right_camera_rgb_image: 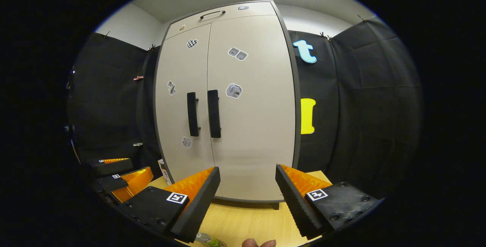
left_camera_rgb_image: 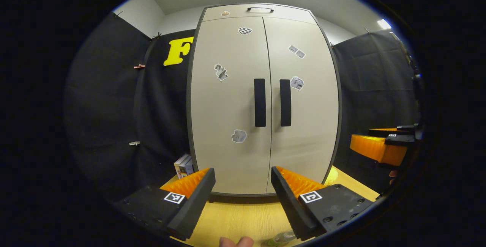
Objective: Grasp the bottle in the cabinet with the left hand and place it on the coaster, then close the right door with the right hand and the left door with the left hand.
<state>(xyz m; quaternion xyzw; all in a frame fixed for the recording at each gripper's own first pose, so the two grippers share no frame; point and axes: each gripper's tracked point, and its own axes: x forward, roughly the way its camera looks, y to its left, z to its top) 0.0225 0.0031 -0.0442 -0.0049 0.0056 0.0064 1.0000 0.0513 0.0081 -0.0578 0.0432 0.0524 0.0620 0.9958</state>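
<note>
While both cabinet doors (left_camera_rgb_image: 265, 103) sit flush in the left gripper view, their two dark handles (left_camera_rgb_image: 260, 103) side by side at the seam, the left gripper (left_camera_rgb_image: 243, 197) hangs back over the wooden table (left_camera_rgb_image: 235, 220) with its jaws spread wide and nothing between them — a stance that suits a hand with no work left rather than one about to grasp. At the bottom edge, just beside the right finger, the top of a clear bottle (left_camera_rgb_image: 283, 237) peeks in, so it appears to stand on the table outside the cabinet; I cannot make out the coaster under it. Off to the right the other gripper (left_camera_rgb_image: 383, 144) hovers level.

From the right gripper view the doors (right_camera_rgb_image: 228, 103) again look shut, and the right gripper (right_camera_rgb_image: 246, 201) is likewise agape and empty, squared to the cabinet — judging by this, the task is essentially finished. A sliver of the bottle (right_camera_rgb_image: 207, 239) shows low by its left finger
</note>
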